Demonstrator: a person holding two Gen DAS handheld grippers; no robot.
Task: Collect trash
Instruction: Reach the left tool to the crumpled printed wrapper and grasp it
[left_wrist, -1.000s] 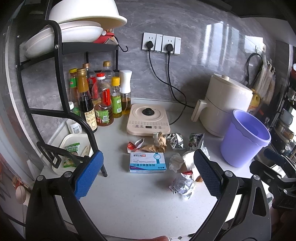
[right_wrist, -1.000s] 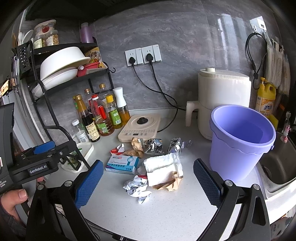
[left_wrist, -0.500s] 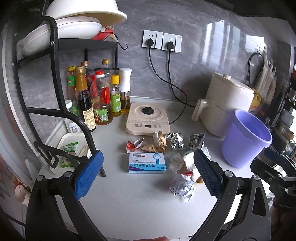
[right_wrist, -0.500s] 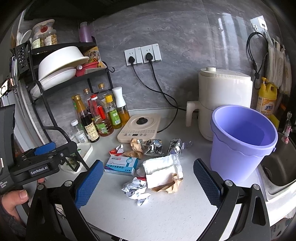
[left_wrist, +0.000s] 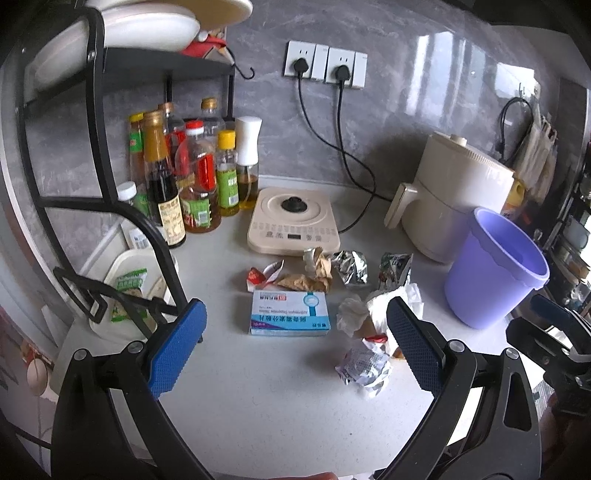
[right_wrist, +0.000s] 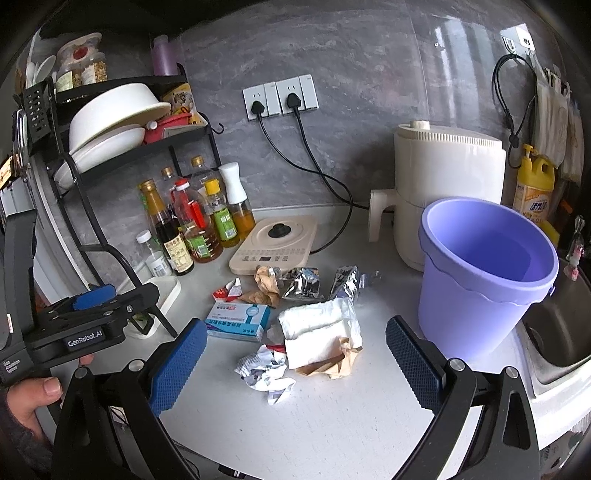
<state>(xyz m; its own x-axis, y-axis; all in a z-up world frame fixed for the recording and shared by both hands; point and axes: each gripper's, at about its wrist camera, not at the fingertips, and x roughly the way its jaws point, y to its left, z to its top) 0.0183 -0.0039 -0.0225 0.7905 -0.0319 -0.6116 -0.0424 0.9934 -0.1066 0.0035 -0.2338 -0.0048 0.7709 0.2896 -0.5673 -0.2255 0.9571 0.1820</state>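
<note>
Right now the trash lies in a loose cluster on the white counter (right_wrist: 332, 417), ahead of both our grippers and well clear of them. Nearest us is a crumpled white wrapper (right_wrist: 264, 373), with a folded white paper wad (right_wrist: 317, 328) and a brown paper scrap (right_wrist: 338, 363) touching it just behind. A blue-and-white box (left_wrist: 290, 312) sits to the left, its long side running across our view; foil packets (right_wrist: 301, 282) lie farther back near the flat cooker (right_wrist: 275, 243).

Our right gripper (right_wrist: 291, 369) frames the wrapper almost squarely between its blue pads, so we judge it the nearer tool for that piece. Our left gripper (left_wrist: 295, 349) looks more toward the box. Both are spread wide and hold nothing.

The purple bucket (right_wrist: 484, 273) stands upright to the right of the pile, mouth open, beside a cream appliance (right_wrist: 448, 177). Bottles (right_wrist: 199, 221) and a black dish rack (right_wrist: 110, 147) crowd the left; a sink (right_wrist: 554, 332) edges the far right.
</note>
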